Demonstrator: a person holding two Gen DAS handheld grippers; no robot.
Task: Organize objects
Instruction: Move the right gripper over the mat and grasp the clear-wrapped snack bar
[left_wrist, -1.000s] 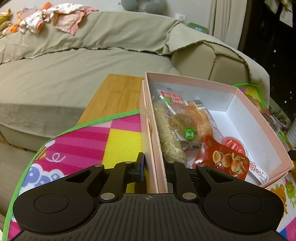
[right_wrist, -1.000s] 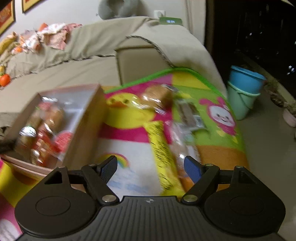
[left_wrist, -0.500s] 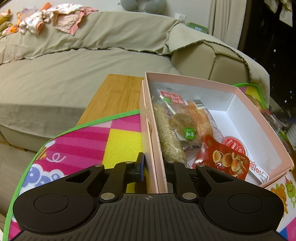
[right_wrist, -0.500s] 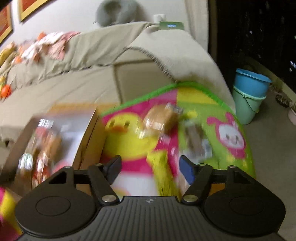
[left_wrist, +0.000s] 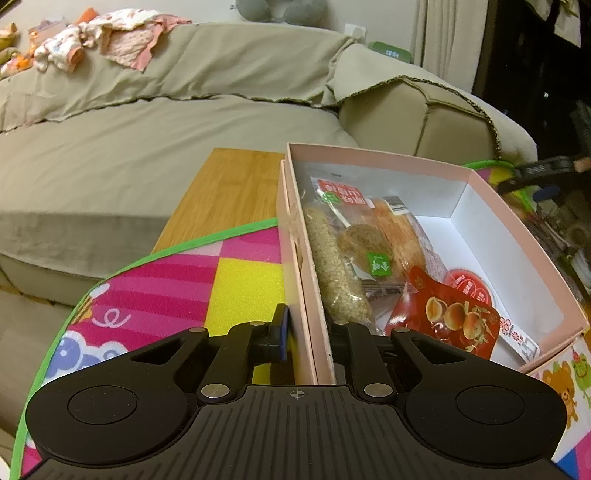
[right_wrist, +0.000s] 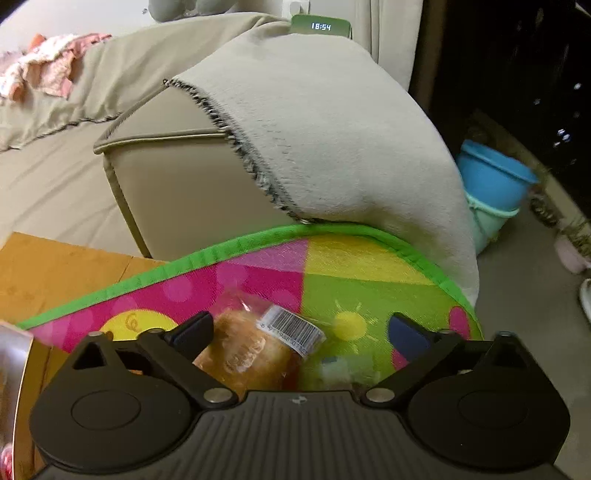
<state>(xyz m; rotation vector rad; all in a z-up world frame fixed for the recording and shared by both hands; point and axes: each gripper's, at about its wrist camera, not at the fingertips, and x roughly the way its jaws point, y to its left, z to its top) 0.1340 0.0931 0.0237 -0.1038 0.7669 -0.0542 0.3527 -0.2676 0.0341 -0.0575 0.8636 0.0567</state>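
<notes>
Left wrist view: left tool clamped on pink box wall; right tool jaws just widened, spread around wrapped bread.

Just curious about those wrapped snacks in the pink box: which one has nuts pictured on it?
The shiny red pouch at the pink cardboard box's near end; the other packets are clear.

Matt pink cardboard box beside bare wood tabletop; inside it, glossy plastic snack packets. Soft cloth covers the sofa behind the box.
</notes>
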